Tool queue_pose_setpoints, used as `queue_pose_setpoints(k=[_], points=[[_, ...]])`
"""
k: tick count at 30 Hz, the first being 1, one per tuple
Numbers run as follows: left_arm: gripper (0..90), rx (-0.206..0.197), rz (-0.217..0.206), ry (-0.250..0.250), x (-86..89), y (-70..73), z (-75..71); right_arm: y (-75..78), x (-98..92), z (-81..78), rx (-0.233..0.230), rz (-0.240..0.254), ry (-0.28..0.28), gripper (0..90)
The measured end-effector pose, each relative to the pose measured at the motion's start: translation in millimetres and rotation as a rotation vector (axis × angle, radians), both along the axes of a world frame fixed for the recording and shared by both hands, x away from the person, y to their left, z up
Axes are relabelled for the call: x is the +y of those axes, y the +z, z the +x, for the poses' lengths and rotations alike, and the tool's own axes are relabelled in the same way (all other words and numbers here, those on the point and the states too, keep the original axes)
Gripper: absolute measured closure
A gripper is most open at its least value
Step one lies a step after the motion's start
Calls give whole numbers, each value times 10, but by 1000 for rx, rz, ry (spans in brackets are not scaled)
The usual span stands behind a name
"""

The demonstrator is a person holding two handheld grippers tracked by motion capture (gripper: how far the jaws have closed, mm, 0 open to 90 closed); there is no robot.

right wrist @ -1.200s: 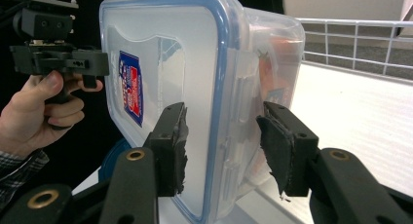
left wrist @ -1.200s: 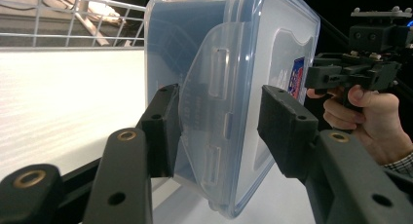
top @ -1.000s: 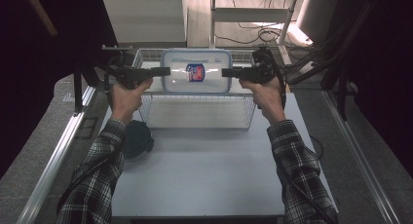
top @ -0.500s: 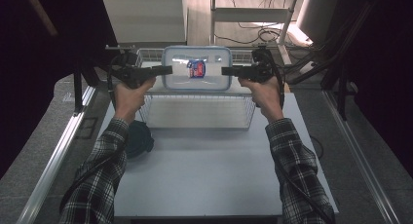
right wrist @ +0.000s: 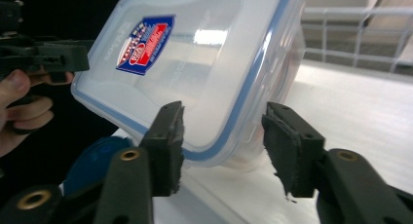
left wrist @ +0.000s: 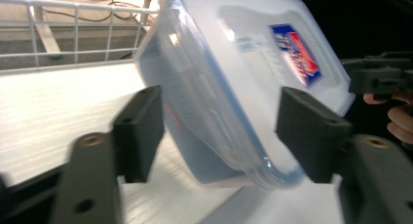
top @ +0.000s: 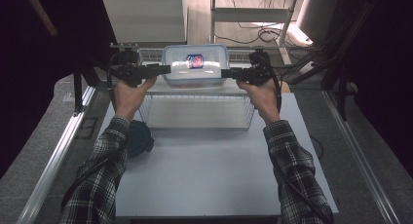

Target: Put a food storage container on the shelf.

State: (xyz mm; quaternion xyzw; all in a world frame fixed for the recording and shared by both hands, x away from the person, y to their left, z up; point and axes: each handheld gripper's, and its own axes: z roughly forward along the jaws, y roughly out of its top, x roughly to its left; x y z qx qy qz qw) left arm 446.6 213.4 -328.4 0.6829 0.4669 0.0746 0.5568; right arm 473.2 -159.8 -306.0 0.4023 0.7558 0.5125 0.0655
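Observation:
A clear plastic container (top: 195,68) with a blue-sealed lid and a red-and-blue label hangs tilted, lid toward me, between my two grippers above the wire basket (top: 195,114). My left gripper (top: 168,69) is at its left end. In the left gripper view the container (left wrist: 234,87) lies between the pads of that gripper (left wrist: 221,131), whose jaws have just been opening and seem barely off it. My right gripper (top: 225,74) holds the right end. In the right gripper view its pads (right wrist: 226,146) press on the lid and base of the container (right wrist: 204,73), whose low corner is near the white shelf (right wrist: 350,117).
The wire basket stands at the far end of the white table (top: 209,170), with a railed white shelf (left wrist: 58,107) on top. A dark blue object (top: 139,139) lies on the table by my left forearm. Dark frames and rails flank both sides.
Both grippers and the container have shifted a little up and away over the basket. The left jaws have spread wider around the container's end.

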Motion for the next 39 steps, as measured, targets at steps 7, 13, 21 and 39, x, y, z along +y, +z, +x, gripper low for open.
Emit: queue_pose_setpoints(k=[7, 13, 21, 39], points=[[489, 1, -7, -5, -10, 2, 9, 66, 52, -43, -52, -37, -42, 544], [504, 8, -31, -11, 13, -21, -14, 89, 62, -64, -55, -58, -37, 551], [504, 15, -25, -5, -2, -9, -75, 96, 57, -70, -50, -64, -34, 547], [239, -102, 65, -29, -5, 68, -397, 93, -22, -254, -121, -74, -16, 291]])
